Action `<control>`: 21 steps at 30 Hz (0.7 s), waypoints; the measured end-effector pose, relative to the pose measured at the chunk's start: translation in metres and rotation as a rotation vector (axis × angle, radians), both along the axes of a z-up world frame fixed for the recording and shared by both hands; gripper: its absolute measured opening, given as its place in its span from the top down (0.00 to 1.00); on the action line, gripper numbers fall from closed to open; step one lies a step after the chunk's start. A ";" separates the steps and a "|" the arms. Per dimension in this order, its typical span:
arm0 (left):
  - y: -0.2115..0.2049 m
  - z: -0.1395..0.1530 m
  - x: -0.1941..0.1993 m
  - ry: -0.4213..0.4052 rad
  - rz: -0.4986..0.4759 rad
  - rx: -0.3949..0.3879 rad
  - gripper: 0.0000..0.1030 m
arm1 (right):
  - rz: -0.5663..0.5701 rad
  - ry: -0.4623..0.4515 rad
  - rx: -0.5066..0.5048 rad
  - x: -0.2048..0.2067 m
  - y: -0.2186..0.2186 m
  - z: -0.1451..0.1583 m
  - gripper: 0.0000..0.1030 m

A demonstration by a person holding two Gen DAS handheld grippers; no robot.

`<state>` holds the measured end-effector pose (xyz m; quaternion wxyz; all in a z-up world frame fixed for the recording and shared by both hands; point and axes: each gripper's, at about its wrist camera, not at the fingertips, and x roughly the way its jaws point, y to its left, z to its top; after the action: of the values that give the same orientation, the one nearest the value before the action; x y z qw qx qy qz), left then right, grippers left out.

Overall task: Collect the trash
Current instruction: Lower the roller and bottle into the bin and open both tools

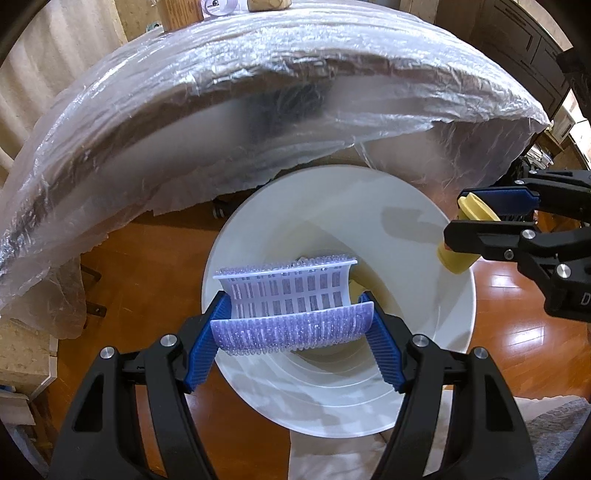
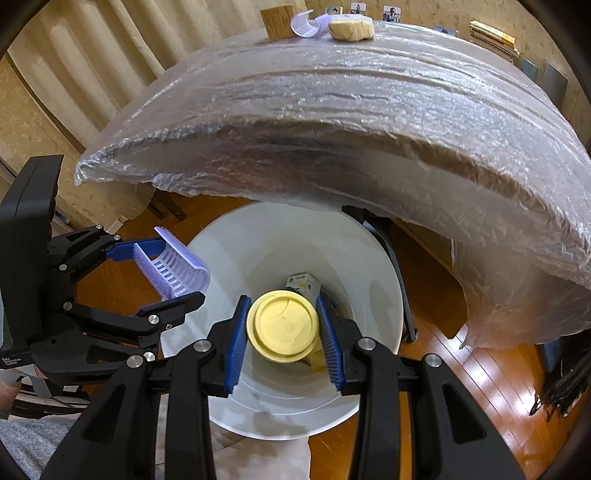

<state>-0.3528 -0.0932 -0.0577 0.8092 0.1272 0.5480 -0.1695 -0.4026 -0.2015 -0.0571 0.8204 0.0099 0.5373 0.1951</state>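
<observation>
My left gripper (image 1: 295, 325) is shut on a curved lilac plastic hair-roller piece (image 1: 291, 306) and holds it over the open white trash bin (image 1: 258, 229). The same piece shows in the right wrist view (image 2: 173, 269). My right gripper (image 2: 284, 332) is shut on a yellow lidded cup (image 2: 282, 325), also above the bin (image 2: 229, 251); the cup shows at the right in the left wrist view (image 1: 465, 236). A small box (image 2: 304, 284) and some yellow trash lie at the bin's bottom.
A table wrapped in clear plastic (image 2: 332, 110) overhangs the bin's far side. On its far edge lie another lilac roller piece (image 2: 304, 24), a tan lump (image 2: 351, 29) and a wooden block (image 2: 277, 22). Wooden floor (image 1: 147, 258) surrounds the bin.
</observation>
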 end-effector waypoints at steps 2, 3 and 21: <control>-0.001 -0.003 0.001 0.006 0.000 0.003 0.31 | -0.001 0.006 -0.006 0.002 0.002 -0.003 0.65; -0.001 -0.005 0.001 0.010 0.001 0.003 0.31 | -0.001 0.009 -0.011 0.003 0.003 -0.005 0.65; -0.004 -0.029 0.005 0.054 -0.018 0.033 0.31 | -0.033 0.058 -0.048 0.013 -0.005 -0.033 0.65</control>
<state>-0.3476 -0.0970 -0.0872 0.7904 0.1408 0.5711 -0.1709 -0.3892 -0.2063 -0.0898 0.8077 0.0045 0.5651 0.1684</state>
